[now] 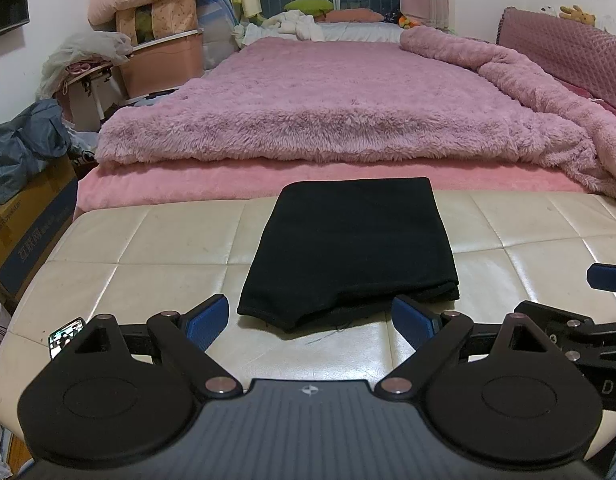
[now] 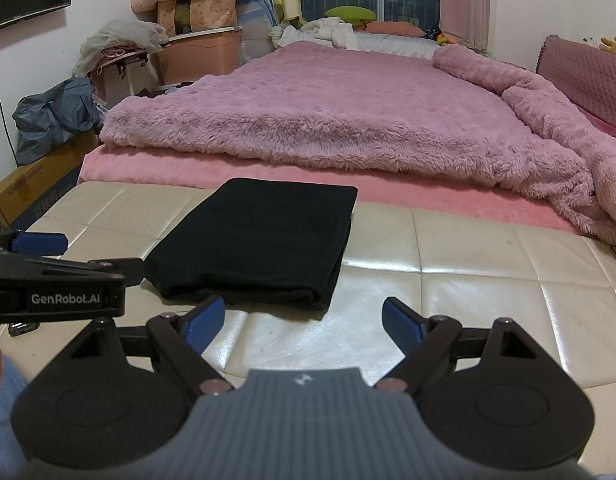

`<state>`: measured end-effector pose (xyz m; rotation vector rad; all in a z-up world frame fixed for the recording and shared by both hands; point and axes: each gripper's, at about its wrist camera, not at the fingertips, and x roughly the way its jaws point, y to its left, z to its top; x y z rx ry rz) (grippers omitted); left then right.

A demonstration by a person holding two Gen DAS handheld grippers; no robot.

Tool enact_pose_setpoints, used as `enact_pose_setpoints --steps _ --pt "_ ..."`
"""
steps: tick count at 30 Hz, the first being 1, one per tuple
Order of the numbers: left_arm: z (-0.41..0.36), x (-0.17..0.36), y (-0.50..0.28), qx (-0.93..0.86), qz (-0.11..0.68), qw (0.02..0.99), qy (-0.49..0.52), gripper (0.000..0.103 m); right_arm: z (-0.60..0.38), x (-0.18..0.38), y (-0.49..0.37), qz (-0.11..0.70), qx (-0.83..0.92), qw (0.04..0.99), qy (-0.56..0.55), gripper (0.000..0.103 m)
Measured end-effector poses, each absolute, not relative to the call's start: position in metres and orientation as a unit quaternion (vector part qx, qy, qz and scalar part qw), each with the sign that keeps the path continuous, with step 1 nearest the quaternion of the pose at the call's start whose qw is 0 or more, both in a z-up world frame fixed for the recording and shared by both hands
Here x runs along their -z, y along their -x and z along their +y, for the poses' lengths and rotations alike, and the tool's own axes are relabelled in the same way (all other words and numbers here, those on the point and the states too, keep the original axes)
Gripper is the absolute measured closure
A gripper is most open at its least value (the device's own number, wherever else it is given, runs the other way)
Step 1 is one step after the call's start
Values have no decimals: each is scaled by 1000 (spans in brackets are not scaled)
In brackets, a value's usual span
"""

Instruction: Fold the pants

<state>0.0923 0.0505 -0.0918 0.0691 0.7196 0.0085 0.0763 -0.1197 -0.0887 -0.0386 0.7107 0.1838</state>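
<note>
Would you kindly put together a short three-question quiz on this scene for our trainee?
1. True or false: the black pants lie folded on the cream bench.
2. What does the left gripper hold?
3. Which lies beyond the bench: A) pink fluffy blanket, B) sink, C) desk?

Key: 1 true. 2 nothing; its jaws stand open, just short of the pants, and the right gripper is open too. 3 A.

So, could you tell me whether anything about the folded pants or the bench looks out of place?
Mostly tidy. The black pants lie folded on the cream bench, but their near edge is uneven, with layers peeking out and a loose thread trailing. Both grippers' jaws are open and clear of them.
</note>
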Motion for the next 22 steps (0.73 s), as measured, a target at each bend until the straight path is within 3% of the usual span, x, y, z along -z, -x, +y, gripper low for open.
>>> enact_pose_setpoints --steps 22 --pt "49 89 -92 -3 348 937 -40 0 -120 87 -76 347 -89 933 18 21"
